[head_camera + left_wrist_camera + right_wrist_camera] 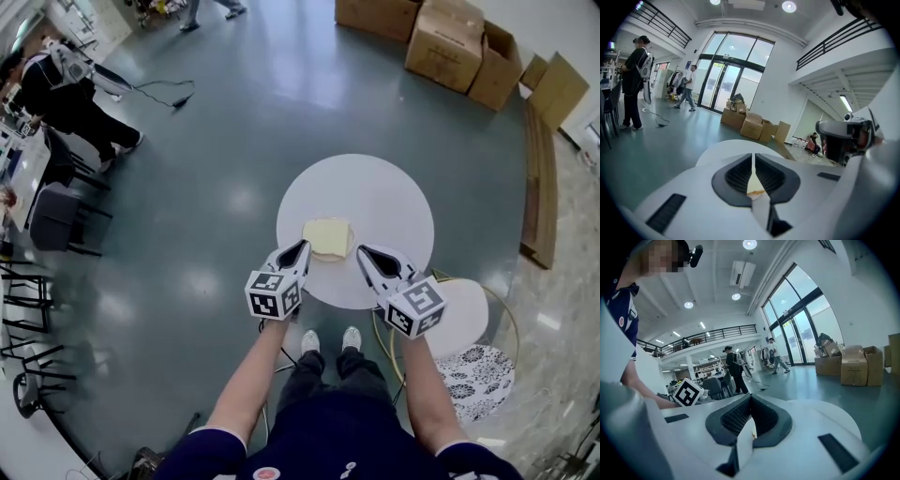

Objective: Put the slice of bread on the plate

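I have the slice of bread (327, 237) pinched from 2 sides: my left tongs (300, 247) are closed on its left edge and my right tongs (363, 251) on its right edge, over the round table (375, 192). I judge this the carrying step. Next, both grips must travel together, or the soft, pale, squarish slice with its thin tan crust may tear. The table is smooth and white; I cannot pick out a plate.

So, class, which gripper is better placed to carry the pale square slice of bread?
Left, probably: the left gripper is shut on a near corner of the slice of bread; the right gripper, jaws together, is at the other corner, its grip unclear.
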The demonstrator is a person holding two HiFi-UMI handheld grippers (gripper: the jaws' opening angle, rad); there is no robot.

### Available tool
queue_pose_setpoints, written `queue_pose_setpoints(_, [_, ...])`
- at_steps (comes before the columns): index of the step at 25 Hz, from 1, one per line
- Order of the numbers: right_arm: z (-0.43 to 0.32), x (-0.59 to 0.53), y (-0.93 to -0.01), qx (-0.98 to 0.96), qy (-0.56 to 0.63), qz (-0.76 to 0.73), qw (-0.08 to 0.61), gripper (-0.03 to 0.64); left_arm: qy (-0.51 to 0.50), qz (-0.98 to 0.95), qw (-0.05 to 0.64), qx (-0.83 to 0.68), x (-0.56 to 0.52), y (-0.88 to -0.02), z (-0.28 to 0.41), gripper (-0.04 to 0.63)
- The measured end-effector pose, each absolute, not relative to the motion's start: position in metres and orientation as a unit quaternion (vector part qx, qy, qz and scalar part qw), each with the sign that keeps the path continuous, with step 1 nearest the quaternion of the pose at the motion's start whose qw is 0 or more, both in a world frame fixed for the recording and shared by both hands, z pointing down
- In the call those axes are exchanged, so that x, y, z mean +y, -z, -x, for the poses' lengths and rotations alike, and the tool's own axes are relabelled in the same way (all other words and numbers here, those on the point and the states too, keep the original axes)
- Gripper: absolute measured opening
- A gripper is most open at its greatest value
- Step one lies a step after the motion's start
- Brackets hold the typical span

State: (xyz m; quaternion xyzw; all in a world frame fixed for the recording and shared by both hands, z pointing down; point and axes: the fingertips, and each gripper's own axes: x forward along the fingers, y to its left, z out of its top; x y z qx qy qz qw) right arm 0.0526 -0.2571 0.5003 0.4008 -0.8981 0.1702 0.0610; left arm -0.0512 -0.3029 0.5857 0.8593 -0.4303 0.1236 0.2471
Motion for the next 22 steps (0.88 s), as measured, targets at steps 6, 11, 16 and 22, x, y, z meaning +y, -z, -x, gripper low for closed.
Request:
queue_pose_setpoints(6, [-0.049, -0.245, -0.480, -0.900, -0.159, -0.403, 0.047, 0.006, -0.084, -0.889, 0.214, -0.397, -0.278, -0.532, 0.039, 0.008])
queue_pose_setpoints(11, [-0.048, -0.230, -0.459, -0.901, -0.147, -0.406, 0.031, 0.006, -0.044, -0.907, 0.186, -0.375, -0.253, -0.485, 0.034, 0.008])
queue_pose_setpoints(16, [-0.042, -0.214, -0.436, -0.906, -0.126, -0.403, 0.020, 0.006, -0.019, -0.921, 0.162, -0.354, -0.231, -0.448, 0.030, 0.008])
queue_pose_setpoints(22, [-0.036, -0.201, -0.412, -0.915, -0.092, -0.393, 0.024, 0.008, 0.001, -0.933, 0.127, -0.338, -0.210, -0.411, 0.021, 0.008])
